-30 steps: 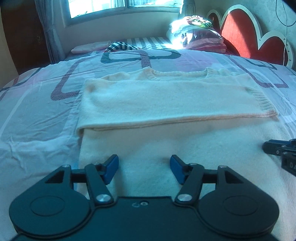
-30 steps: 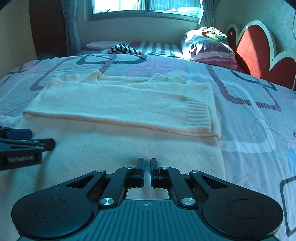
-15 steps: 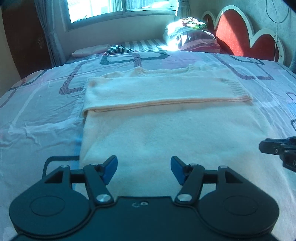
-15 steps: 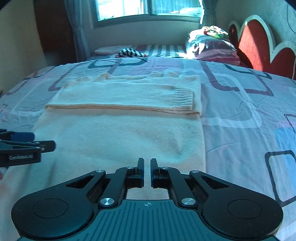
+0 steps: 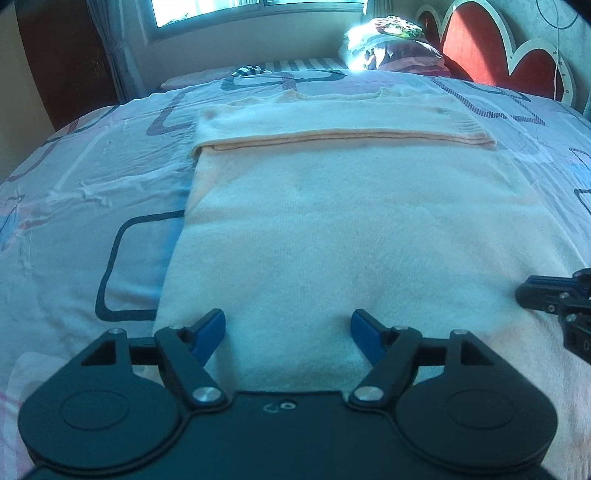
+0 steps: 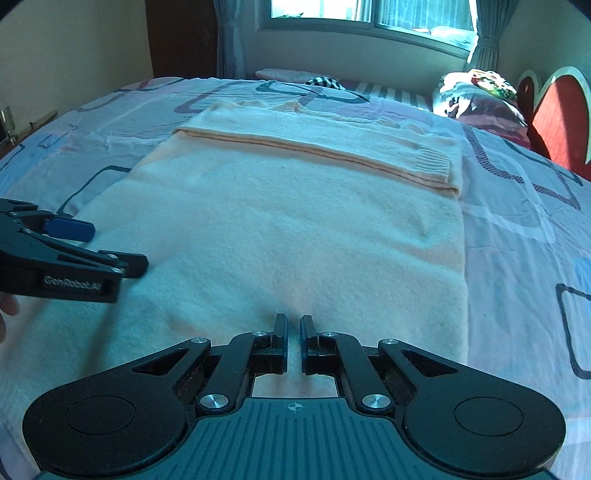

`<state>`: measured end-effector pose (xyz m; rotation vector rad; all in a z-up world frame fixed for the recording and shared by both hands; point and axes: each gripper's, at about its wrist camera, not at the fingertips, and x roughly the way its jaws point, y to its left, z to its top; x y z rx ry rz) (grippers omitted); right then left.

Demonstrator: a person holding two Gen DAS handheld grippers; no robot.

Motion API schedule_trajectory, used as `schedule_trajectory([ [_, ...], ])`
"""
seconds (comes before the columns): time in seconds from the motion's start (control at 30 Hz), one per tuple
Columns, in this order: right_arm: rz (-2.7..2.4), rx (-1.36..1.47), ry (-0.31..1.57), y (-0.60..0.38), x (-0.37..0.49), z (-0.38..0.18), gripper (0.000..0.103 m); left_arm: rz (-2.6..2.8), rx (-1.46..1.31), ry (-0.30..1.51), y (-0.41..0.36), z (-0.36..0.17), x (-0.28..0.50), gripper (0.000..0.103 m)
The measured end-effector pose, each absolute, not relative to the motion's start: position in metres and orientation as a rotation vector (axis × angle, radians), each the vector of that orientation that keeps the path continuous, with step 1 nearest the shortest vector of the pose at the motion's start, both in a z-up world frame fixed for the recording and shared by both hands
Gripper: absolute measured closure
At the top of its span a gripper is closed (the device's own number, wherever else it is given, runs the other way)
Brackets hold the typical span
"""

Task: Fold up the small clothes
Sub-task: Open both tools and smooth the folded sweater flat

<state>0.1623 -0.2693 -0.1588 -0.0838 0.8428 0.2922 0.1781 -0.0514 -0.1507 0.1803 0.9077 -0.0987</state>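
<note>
A cream knit sweater (image 5: 351, 221) lies flat on the bed, its sleeves folded across the chest near the collar; it also shows in the right wrist view (image 6: 295, 229). My left gripper (image 5: 288, 334) is open and empty, low over the sweater's near hem at its left side; it also shows from the side in the right wrist view (image 6: 114, 247). My right gripper (image 6: 293, 332) is shut with nothing seen between the fingers, over the near hem further right. Its tip shows in the left wrist view (image 5: 532, 291).
The bed has a patterned sheet (image 5: 92, 206). Pillows (image 5: 391, 48) are piled at the far right by a red heart-shaped headboard (image 5: 480, 51). A striped cloth (image 6: 325, 82) lies at the far end under the window (image 6: 369, 14).
Both grippers have pulled back toward the sweater's near hem, so more of the body shows ahead. The left stays open and the right stays shut.
</note>
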Motion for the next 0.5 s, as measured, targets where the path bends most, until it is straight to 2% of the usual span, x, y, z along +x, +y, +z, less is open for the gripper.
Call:
schedule_trajectory([
  [0.5, 0.090, 0.005, 0.854, -0.269, 0.101, -0.138, 0.099, -0.141, 0.185, 0.889, -0.007, -0.142, 0.128, 0.026],
])
